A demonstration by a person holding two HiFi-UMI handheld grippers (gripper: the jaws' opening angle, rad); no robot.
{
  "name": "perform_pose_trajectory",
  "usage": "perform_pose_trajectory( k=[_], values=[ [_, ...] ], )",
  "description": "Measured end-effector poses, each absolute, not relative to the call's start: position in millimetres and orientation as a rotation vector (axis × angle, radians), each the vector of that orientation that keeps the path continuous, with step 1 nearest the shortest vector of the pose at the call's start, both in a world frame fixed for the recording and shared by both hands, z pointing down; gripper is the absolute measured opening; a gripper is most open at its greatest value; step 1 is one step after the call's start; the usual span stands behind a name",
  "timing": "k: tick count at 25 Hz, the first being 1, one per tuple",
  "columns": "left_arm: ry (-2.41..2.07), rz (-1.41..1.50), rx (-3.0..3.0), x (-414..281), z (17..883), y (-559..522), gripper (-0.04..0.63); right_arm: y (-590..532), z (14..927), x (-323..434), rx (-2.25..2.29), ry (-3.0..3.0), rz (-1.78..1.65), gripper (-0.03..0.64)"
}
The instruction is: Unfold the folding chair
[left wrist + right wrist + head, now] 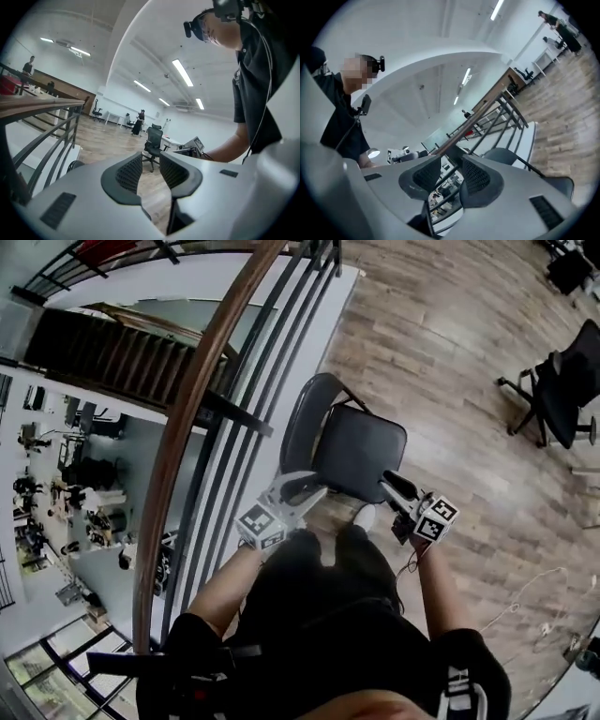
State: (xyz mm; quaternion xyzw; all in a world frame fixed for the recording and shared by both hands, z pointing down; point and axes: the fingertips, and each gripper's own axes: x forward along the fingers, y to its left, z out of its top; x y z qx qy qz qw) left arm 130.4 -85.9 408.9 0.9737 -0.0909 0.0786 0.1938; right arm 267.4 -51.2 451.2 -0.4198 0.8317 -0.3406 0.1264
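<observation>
Head view: the folding chair (356,457) stands on the wooden floor (450,362) just beside the railing (202,381), directly ahead of the person and between the two arms; its seat (370,439) lies flat and its backrest (302,427) rises on the far side, so it looks already opened out; its front-to-back line runs away from the person, slightly leftward toward the railing. The left hand-held gripper (314,491) points at the seat's near left edge and the right hand-held gripper (389,486) at its near right corner; both look about equally near, though from this steep angle I cannot tell how high above the seat they are; neither appears to touch it. An office chair (562,390) stands well apart at the right.

Left gripper view: the left hand-held gripper (150,161) has its jaws partly apart with only distant floor showing in the gap; it grips nothing; it looks out level across the room, so the seat must lie below its line.

Right gripper view: the right hand-held gripper (451,168) is likewise partly parted and empty; only railing bars show through the gap; a rounded dark shape low beside them may be the backrest, but I cannot be sure.
</observation>
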Motion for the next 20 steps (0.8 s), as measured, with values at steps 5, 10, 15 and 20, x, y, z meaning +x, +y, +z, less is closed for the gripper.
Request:
perform_pose_trajectory(
  k=[5,10,15,20],
  values=[
    [-0.147,0.134,2.835,142,345,-78,0.003,-43,338,241,-1.273,2.503,-0.717,0.039],
    [-0.05,0.09,2.874,143,302,-65,0.003,-26,287,198,-1.35,2.694,-0.475,0.008],
    [-0.018,0.066,2.915,155,284,-70,0.003,-26,282,183,-1.416,2.745,-0.408,0.008],
    [-0.03,0.062,2.932,159,277,-77,0.003,-38,279,178,-1.441,2.718,-0.364,0.008]
  ],
)
